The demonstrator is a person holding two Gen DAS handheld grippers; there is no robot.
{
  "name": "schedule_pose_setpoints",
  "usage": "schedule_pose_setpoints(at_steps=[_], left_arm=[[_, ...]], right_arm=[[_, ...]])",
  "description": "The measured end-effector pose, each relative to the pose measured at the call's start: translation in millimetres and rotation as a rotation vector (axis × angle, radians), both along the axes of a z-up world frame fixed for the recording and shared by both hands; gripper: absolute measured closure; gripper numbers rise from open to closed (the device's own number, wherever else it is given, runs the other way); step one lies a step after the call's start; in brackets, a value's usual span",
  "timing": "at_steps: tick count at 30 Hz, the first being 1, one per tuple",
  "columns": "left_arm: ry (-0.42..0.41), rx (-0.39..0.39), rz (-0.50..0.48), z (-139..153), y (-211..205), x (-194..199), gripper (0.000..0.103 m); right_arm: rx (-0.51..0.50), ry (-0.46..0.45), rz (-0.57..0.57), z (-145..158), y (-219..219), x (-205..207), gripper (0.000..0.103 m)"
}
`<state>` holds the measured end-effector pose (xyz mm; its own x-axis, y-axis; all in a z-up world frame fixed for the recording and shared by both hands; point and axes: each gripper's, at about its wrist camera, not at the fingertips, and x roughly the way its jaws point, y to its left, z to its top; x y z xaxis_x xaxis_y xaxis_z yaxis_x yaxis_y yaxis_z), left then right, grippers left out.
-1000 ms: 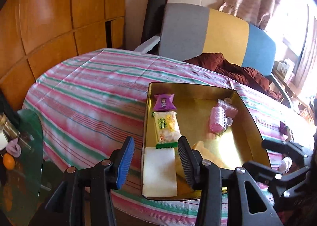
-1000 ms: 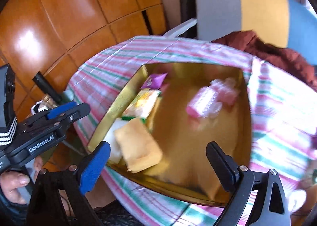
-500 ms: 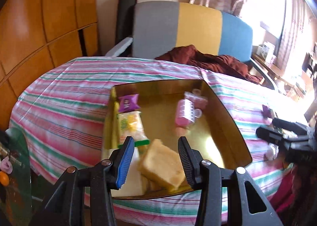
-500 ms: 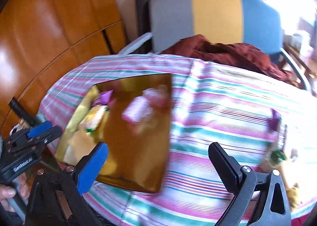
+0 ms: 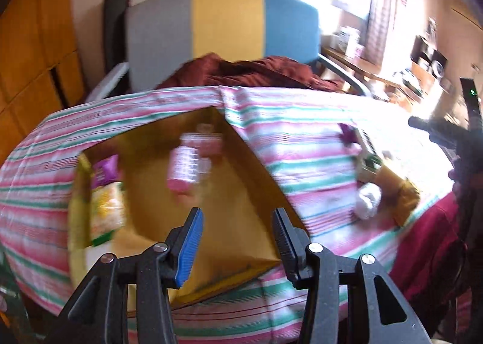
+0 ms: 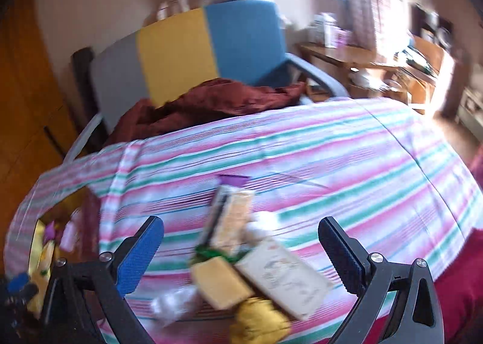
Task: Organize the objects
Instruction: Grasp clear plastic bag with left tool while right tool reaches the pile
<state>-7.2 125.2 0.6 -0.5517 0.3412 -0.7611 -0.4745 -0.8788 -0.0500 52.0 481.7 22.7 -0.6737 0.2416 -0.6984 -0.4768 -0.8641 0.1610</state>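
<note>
On the striped counter (image 6: pixel 302 144), my gold tray (image 5: pixel 241 187) sits left and the loose snack pile (image 6: pixel 241 268) right, packets overlapping. Both my left tool (image 5: pixel 235 241) and right tool (image 6: pixel 241 256) gape empty; I risk dragging neighbours off the edge.

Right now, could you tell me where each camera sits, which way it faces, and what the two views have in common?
Left wrist: sits on the left tool, looking along its open fingers at the gold tray; the right tool shows at the right edge.
Right wrist: sits on the right tool, facing the pile of packets between its open fingers; the left tool shows at bottom left.
Shared: the striped tablecloth, the tray, the packets and the tricolour chair.
</note>
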Motion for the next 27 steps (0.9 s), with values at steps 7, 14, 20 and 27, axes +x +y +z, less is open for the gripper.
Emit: schedule_pose_setpoints(at_steps=[7, 14, 20, 27], left_arm=[[-0.014, -0.027, -0.156, -6, 62, 9, 0.055], [-0.056, -0.067, -0.337, -28, 130, 16, 0.052], [-0.095, -0.086, -0.435, -44, 175, 16, 0.042], [-0.124, -0.127, -0.477, -66, 215, 10, 0.042]], right_arm=[[-0.228, 0.082, -0.23, -31, 65, 32, 0.0], [-0.26, 0.122, -0.22, -30, 59, 31, 0.0], [-0.294, 0.138, -0.199, -32, 61, 33, 0.0], [-0.321, 0.141, -0.189, -35, 64, 32, 0.0]])
